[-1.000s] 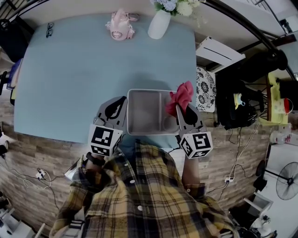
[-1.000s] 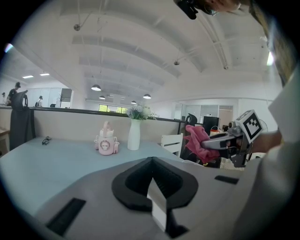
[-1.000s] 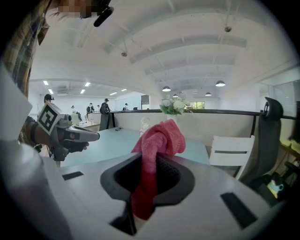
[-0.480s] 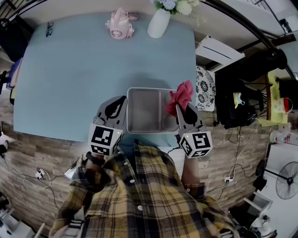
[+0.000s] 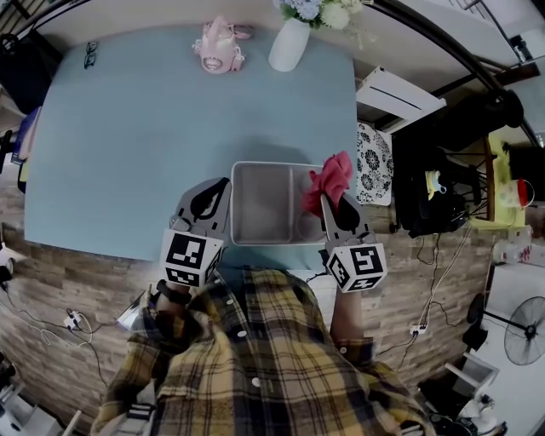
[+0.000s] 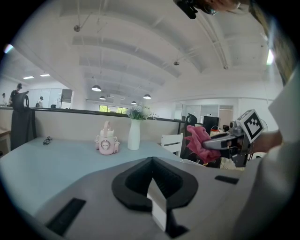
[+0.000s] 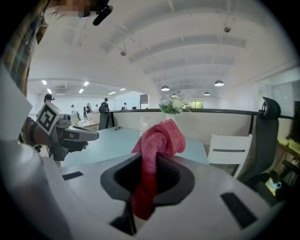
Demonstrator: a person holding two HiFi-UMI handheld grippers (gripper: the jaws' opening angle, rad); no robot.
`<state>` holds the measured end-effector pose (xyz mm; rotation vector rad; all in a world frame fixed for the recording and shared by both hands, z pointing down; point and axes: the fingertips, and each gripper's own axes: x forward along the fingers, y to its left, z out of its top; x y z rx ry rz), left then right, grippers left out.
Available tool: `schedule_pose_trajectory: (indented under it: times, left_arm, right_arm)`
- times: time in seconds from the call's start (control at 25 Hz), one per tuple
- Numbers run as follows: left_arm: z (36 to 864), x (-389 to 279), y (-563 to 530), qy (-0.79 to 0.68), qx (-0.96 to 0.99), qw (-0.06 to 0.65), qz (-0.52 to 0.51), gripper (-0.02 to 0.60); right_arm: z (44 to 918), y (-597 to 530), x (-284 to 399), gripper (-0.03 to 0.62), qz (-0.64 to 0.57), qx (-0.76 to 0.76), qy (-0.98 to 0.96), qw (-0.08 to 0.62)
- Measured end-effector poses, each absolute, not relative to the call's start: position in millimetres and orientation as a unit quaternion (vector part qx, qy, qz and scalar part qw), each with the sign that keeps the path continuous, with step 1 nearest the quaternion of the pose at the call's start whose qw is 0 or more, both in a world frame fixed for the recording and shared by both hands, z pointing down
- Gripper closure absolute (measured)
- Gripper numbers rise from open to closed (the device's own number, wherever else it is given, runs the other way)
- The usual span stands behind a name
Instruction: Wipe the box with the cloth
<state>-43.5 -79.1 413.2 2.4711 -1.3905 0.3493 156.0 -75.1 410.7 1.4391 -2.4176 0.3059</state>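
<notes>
Right tongs (image 5: pixel 327 201) grip the red cloth (image 5: pixel 333 176) by the right edge of the grey box (image 5: pixel 262 204). Left tongs (image 5: pixel 220 189), closed and empty, sit at its left. The wiping itself seems not yet done.

A pale blue table (image 5: pixel 128 136) carries a pink bottle (image 5: pixel 220 47) and a white vase (image 5: pixel 287 44) of flowers (image 5: pixel 322 10) near each other at its far edge. A pair of glasses (image 5: pixel 90 54) lies well apart, at the far left corner. A white chair (image 5: pixel 398 95) stands beside the table's right side.
</notes>
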Motion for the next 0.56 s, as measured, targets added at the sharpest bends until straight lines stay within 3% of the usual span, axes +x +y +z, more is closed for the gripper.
schedule_pose_trajectory:
  times: [0.56]
  left_arm:
    - [412.2, -42.2, -74.4, -0.481, 0.857, 0.145, 0.116, 0.591]
  right_arm:
    - [416.0, -69.6, 154.8, 0.526, 0.115, 0.501, -0.843, 0.160]
